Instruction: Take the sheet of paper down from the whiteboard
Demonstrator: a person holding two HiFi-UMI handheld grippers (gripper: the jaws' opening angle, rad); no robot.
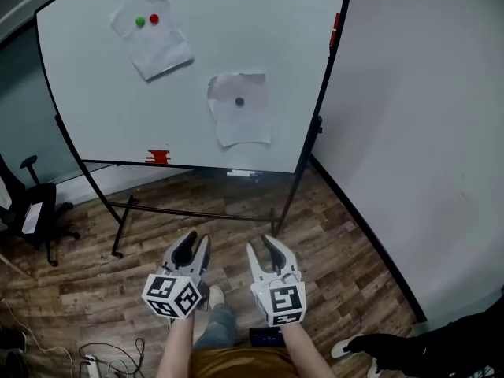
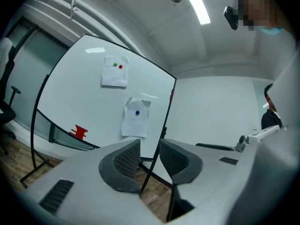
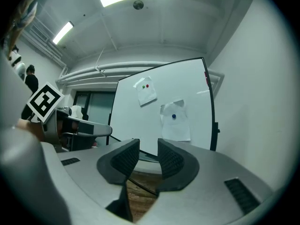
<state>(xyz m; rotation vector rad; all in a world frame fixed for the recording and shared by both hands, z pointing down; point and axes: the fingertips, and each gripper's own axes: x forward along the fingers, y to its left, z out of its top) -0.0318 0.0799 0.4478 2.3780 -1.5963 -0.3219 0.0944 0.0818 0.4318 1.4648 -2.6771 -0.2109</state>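
A whiteboard point(image 1: 94, 93) on a wheeled stand carries two white sheets of paper. The upper left sheet point(image 1: 151, 44) is pinned by a green magnet point(image 1: 140, 21) and a red magnet point(image 1: 154, 18). A dark magnet point(image 1: 239, 101) pins the lower right sheet point(image 1: 241, 110). Both sheets also show in the left gripper view point(image 2: 135, 117) and the right gripper view point(image 3: 175, 122). My left gripper point(image 1: 194, 248) and right gripper point(image 1: 263, 250) hang side by side well short of the board, both open with nothing between the jaws.
A red eraser point(image 1: 158, 157) sits on the board's lower tray. The stand's legs point(image 1: 120, 227) spread over the wooden floor. A black office chair point(image 1: 35, 207) stands at the left, cables point(image 1: 110, 357) lie bottom left. A grey wall point(image 1: 425, 132) runs along the right.
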